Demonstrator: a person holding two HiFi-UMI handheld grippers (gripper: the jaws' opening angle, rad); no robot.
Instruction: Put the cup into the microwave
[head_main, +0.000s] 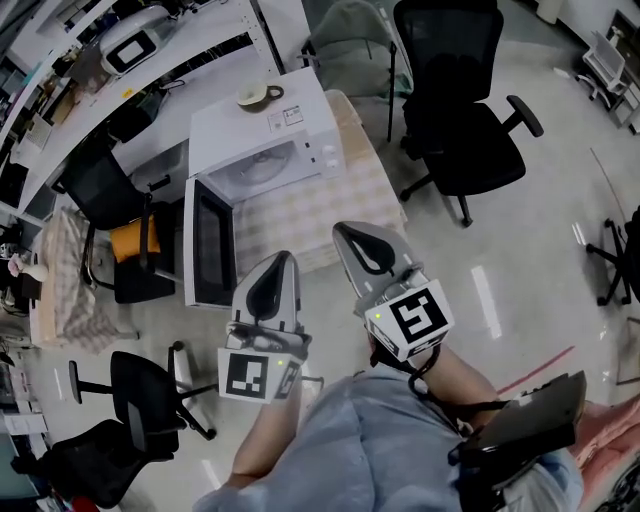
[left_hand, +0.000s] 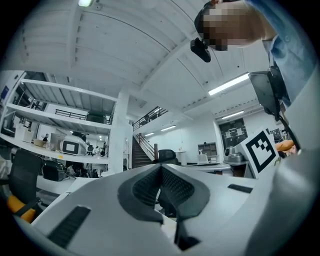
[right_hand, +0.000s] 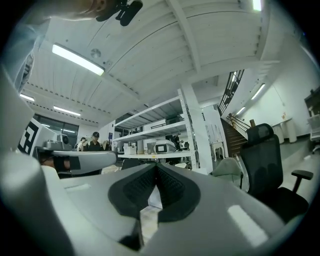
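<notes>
A pale cup (head_main: 253, 95) stands on top of the white microwave (head_main: 300, 122), near its back edge. The microwave sits on a table with a checked cloth (head_main: 362, 196), and its door (head_main: 208, 243) hangs wide open to the left. My left gripper (head_main: 281, 258) is held in front of the open door, below it in the head view, shut and empty. My right gripper (head_main: 343, 232) is beside it, over the table's near edge, also shut with nothing in it. In the left gripper view (left_hand: 161, 168) and the right gripper view (right_hand: 156, 168) the dark pads meet; both look out over the room, and the cup is not seen.
A black office chair (head_main: 462, 112) stands right of the table, and another chair draped with grey cloth (head_main: 352, 48) behind it. More black chairs are at the left (head_main: 98, 196) and lower left (head_main: 140, 398). Long shelves (head_main: 120, 60) run along the back left.
</notes>
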